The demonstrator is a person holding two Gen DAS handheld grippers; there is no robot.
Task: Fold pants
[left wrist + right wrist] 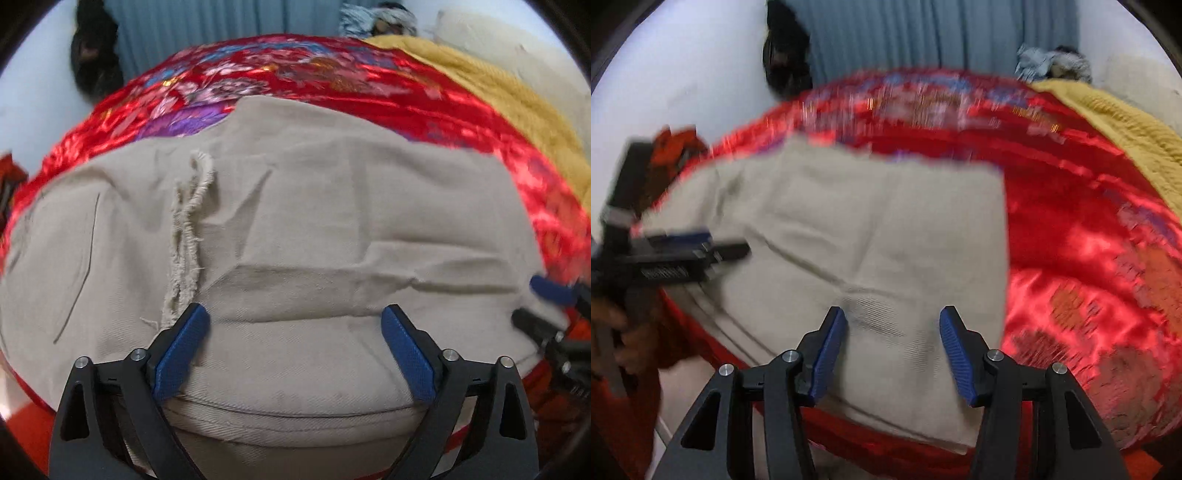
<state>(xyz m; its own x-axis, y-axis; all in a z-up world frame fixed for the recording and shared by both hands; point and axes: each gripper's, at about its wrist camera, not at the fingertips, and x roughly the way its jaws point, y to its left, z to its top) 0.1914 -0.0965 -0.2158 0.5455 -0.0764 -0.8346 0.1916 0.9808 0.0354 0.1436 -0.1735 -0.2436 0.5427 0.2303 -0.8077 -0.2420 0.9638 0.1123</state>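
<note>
On the bed's red satin cover (406,88) the beige pants (295,221) lie folded flat, seemingly between folds, with left tool (295,325) and right tool (893,325) both spread, empty, needing a fresh edge grip.

Lying on the bed: one pair of beige pants (295,229), one red flowered cover (332,77), one yellow blanket (498,99). Hovering above: two grippers, the left gripper (295,321) and the right gripper (892,325). Hanging behind: one blue curtain (942,37), one dark bag (785,59).
</note>
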